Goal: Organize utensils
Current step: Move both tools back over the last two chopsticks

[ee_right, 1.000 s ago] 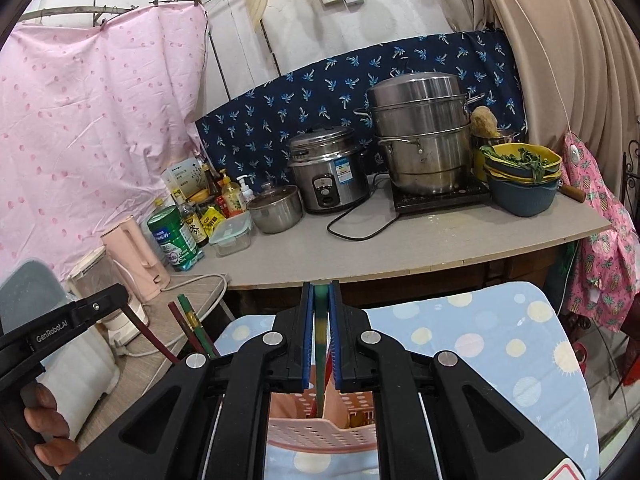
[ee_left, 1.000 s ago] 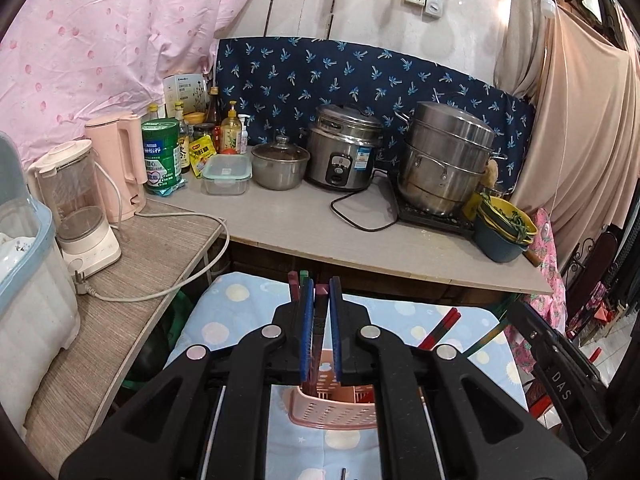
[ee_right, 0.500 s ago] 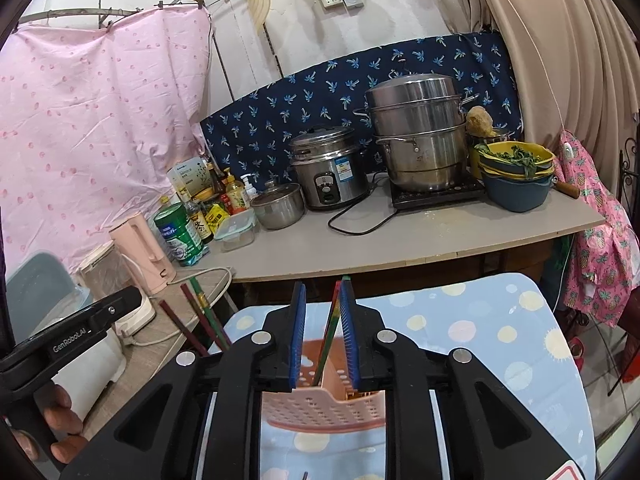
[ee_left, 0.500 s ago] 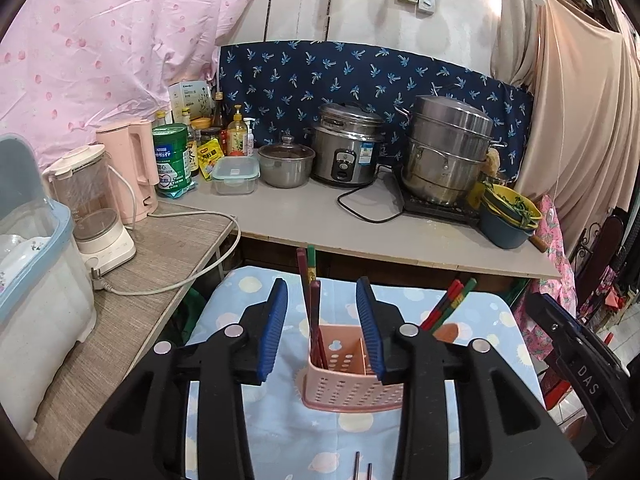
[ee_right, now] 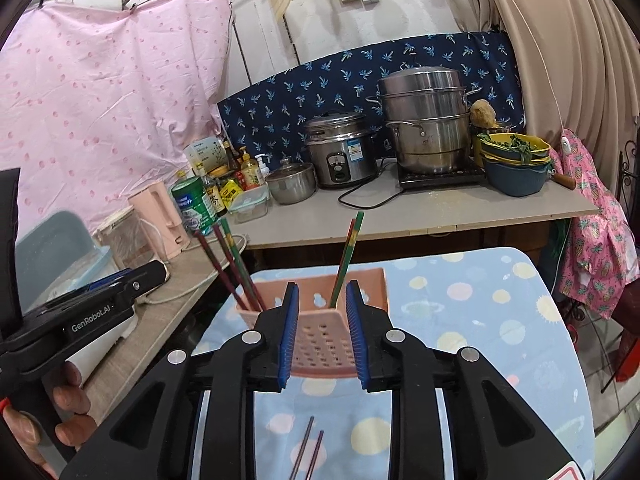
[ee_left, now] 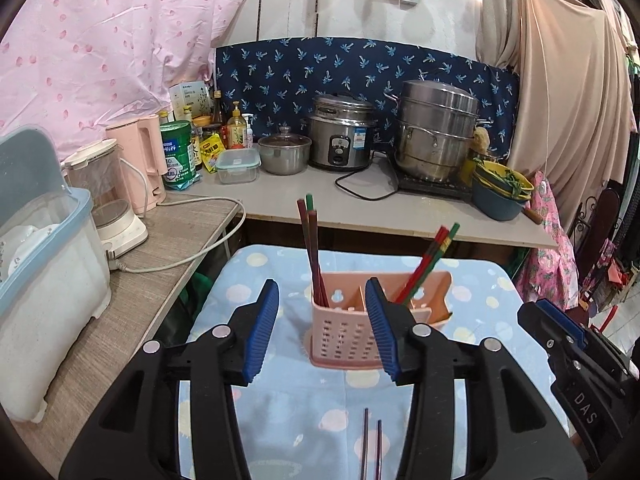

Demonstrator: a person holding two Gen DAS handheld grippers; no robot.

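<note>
Backing both grippers clear comes first: left gripper (ee_left: 322,330) and right gripper (ee_right: 322,334) have just been opening, nothing between their jaws. Beyond them stands the pink holder (ee_left: 352,340) with chopsticks (ee_left: 312,256); the loose pair (ee_left: 370,446) lies just below the tips, wanting a low, square pinch.

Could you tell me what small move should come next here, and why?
Probably lower one pair of open tongs, likely the left tongs, onto the loose chopsticks lying on the cloth; the other chopsticks already stand in the pink holder, and both tongs are empty.
</note>
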